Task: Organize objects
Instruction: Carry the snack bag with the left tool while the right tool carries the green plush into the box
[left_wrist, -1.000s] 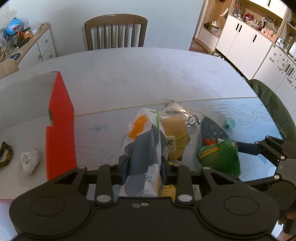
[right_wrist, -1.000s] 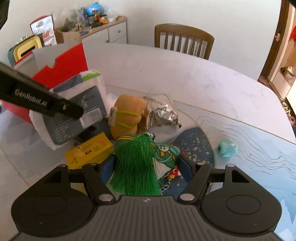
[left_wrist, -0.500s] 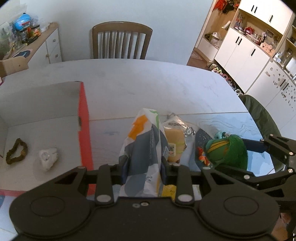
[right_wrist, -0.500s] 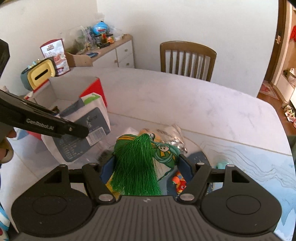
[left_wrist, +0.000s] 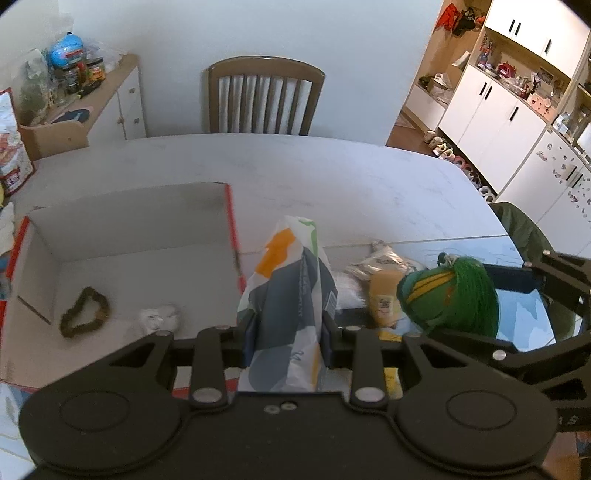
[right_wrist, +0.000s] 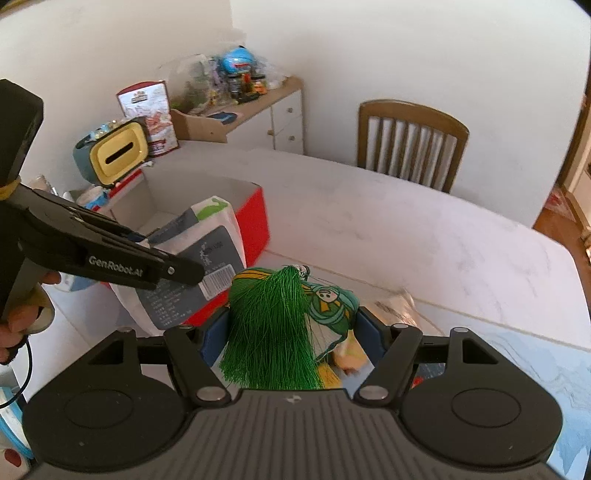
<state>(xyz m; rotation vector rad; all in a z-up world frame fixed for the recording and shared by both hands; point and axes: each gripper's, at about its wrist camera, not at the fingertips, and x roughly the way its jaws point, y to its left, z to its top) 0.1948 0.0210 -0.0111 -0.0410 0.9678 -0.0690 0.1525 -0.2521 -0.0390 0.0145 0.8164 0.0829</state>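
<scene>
- I'm carrying the soft pouch (left_wrist: 284, 295), pinched narrow in my left gripper (left_wrist: 288, 332), held above the table just beside the red box (left_wrist: 232, 229), so it clears the wall.
- My right gripper (right_wrist: 291, 332) is clamping the green tassel charm (right_wrist: 273, 317) half-wide, lifted off the clutter.
- The box is holding a scrunchie (left_wrist: 84, 312).

Black hand-held gripper (right_wrist: 201, 274), "GenRobot.AI" mark, silver screws.

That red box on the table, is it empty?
No. The open red box holds a dark loop and a small white thing.
</scene>
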